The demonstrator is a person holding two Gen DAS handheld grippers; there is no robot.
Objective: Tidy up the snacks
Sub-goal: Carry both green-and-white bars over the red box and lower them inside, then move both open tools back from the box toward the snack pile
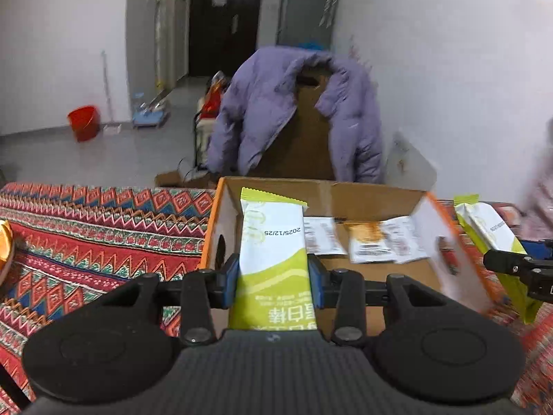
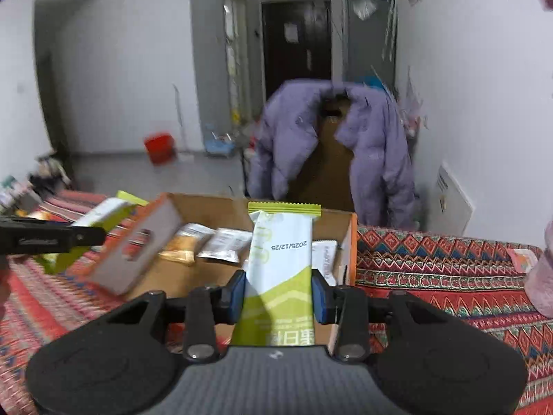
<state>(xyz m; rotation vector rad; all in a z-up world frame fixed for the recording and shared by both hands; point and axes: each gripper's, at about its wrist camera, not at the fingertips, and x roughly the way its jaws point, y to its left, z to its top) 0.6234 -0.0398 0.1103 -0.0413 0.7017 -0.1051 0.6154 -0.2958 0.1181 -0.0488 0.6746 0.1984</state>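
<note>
The box (image 1: 446, 242) flap is smeared by motion. The packets (image 1: 371, 243) inside carry print too blurred to read. An orange thing (image 1: 5, 242) (left edge) is cut off, unidentifiable.

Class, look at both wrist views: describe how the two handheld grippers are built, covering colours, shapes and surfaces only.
Both look alike. The left gripper and right gripper are matte black, with a ribbed grey centre plate, two round black discs at the sides, bolted link arms on a crossbar, and jaws lined with blue pads. No cables or sleeves show.
</note>
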